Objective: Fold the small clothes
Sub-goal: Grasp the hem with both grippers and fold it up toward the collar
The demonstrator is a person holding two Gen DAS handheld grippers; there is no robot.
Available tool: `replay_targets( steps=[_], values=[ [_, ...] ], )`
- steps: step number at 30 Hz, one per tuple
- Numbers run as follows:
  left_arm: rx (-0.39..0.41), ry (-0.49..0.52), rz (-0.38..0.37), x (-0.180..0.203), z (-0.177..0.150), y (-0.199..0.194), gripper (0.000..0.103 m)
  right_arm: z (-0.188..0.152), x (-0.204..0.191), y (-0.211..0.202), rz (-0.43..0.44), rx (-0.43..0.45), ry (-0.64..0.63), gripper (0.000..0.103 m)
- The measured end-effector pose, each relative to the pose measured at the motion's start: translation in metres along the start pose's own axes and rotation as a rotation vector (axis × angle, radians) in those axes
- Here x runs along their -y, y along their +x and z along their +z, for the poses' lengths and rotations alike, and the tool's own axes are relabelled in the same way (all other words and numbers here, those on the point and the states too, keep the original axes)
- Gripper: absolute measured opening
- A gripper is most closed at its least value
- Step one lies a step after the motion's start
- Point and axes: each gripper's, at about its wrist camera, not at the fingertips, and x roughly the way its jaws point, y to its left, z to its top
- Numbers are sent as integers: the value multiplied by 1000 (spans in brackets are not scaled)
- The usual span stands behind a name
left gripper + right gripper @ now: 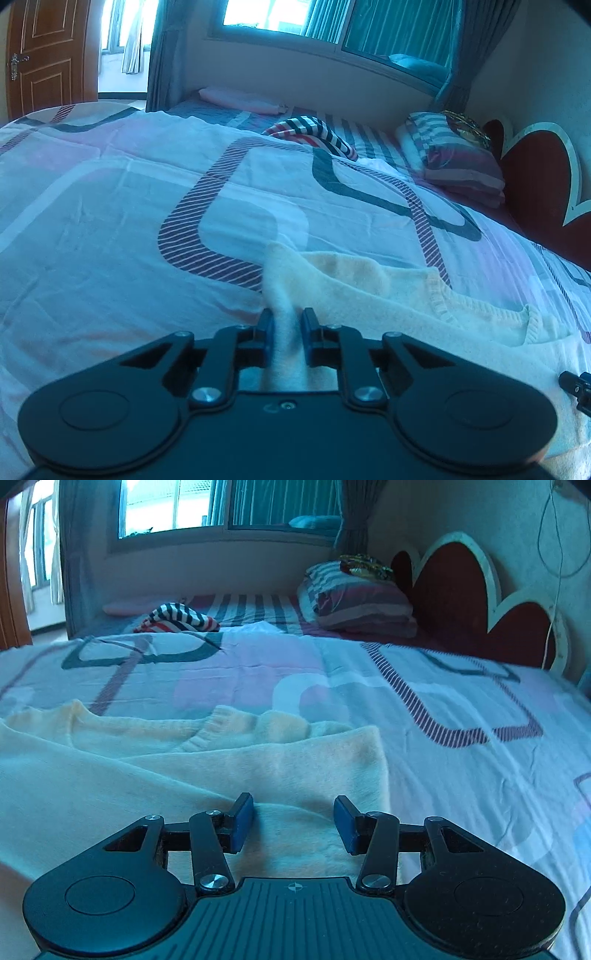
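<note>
The left gripper [288, 328] has its fingers nearly closed on a bunched fold of the cream sweater [369, 295], which runs up between them and spreads flat to their right on the bed [110, 221]. The right gripper [293, 821] is wide open and grips nothing (its pads [242, 823] hover just over the sweater's edge), with the cloth lying between and ahead of the fingers.

A: Left gripper [287, 325]?
B: Black body, two round discs, silver screws, blue pads on black fingers [266, 328].
A: Right gripper [293, 821]?
B: Same build; ribbed base plate, small crosshair mark, blue-padded fingers [242, 821].
</note>
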Motion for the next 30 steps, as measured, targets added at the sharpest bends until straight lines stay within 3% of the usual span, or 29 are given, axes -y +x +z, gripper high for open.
replay_targets(
  steps=[5, 8, 14, 18, 24, 30],
  values=[
    [-2, 25, 21, 4, 2, -6, 15, 3, 9, -1, -6, -12, 56, 52],
    [23, 64, 32, 11, 1, -20, 21, 6, 7, -18, 35, 8, 80, 52],
    [63, 135, -22, 35, -4, -58, 26, 8, -8, -45, 137, 19, 101, 52],
    [26, 184, -73, 57, -17, -67, 28, 1, -23, -53, 170, 4, 69, 52],
    [-71, 235, -56, 63, -47, -51, 29, -20, -21, -43, 102, -55, 2, 52],
    [-67, 222, -44, 56, -48, -60, 28, -30, 12, -44, 53, -57, 37, 52]
  ],
)
